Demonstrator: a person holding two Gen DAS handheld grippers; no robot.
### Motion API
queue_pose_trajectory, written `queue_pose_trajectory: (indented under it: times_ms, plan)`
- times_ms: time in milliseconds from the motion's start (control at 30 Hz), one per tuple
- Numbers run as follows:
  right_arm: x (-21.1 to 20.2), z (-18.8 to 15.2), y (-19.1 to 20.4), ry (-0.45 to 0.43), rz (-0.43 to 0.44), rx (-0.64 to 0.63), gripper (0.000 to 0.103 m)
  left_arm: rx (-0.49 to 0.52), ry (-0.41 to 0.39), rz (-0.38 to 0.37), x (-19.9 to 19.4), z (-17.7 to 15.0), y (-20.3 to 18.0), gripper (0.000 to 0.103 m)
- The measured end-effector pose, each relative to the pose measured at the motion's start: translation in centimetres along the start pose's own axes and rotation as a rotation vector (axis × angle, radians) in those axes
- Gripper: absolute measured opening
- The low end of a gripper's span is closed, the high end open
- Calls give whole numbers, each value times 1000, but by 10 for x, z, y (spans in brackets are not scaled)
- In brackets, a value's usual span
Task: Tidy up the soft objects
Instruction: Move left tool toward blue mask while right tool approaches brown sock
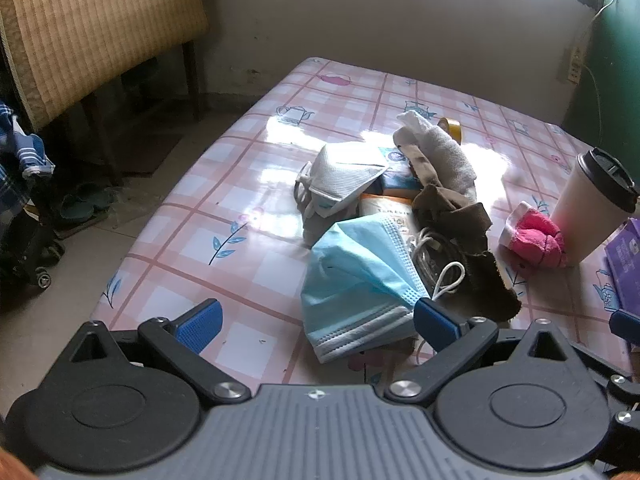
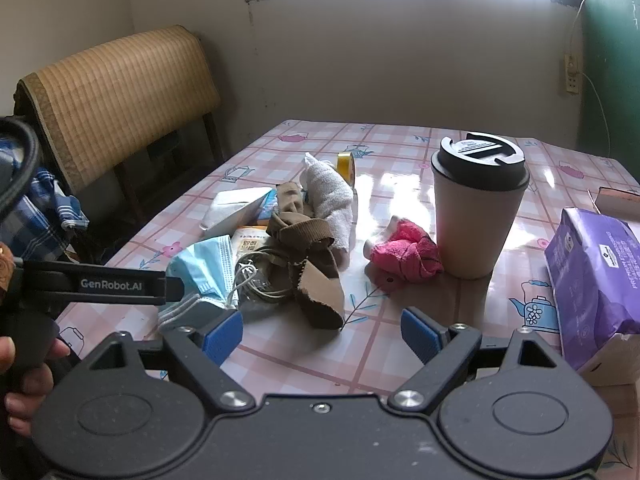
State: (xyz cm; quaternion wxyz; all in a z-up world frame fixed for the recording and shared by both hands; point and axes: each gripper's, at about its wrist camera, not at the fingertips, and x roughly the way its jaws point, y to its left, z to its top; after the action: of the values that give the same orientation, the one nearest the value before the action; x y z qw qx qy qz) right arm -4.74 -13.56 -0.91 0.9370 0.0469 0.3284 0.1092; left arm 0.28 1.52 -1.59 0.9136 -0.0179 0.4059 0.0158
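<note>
A pile of soft things lies mid-table: a blue surgical mask (image 1: 356, 280) (image 2: 204, 264), a white cup-shaped mask (image 1: 344, 180) (image 2: 236, 206), a brown cloth (image 1: 460, 232) (image 2: 308, 256), a white towel (image 1: 444, 152) (image 2: 332, 196) and a pink cloth (image 1: 536, 240) (image 2: 404, 254) set apart to the right. My left gripper (image 1: 318, 322) is open, its jaws either side of the blue mask's near edge. My right gripper (image 2: 322, 334) is open and empty, just in front of the brown cloth. The left gripper's side also shows in the right wrist view (image 2: 120, 284).
A lidded paper cup (image 2: 478, 208) (image 1: 588, 204) stands right of the pink cloth. A purple pack (image 2: 596, 272) lies at the right edge. A tape roll (image 2: 346, 164), small packets (image 1: 386, 200) and a coiled cable (image 2: 260, 276) are in the pile. A bamboo-backed chair (image 2: 120, 100) stands left of the checked table (image 2: 400, 152).
</note>
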Motion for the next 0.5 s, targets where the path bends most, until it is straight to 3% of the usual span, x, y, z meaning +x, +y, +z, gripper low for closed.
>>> queue_pose_trajectory:
  times_ms: [500]
  plan:
    - [2,-1,-1,6,1,7,101,-29,3,-2,5,6,2,103]
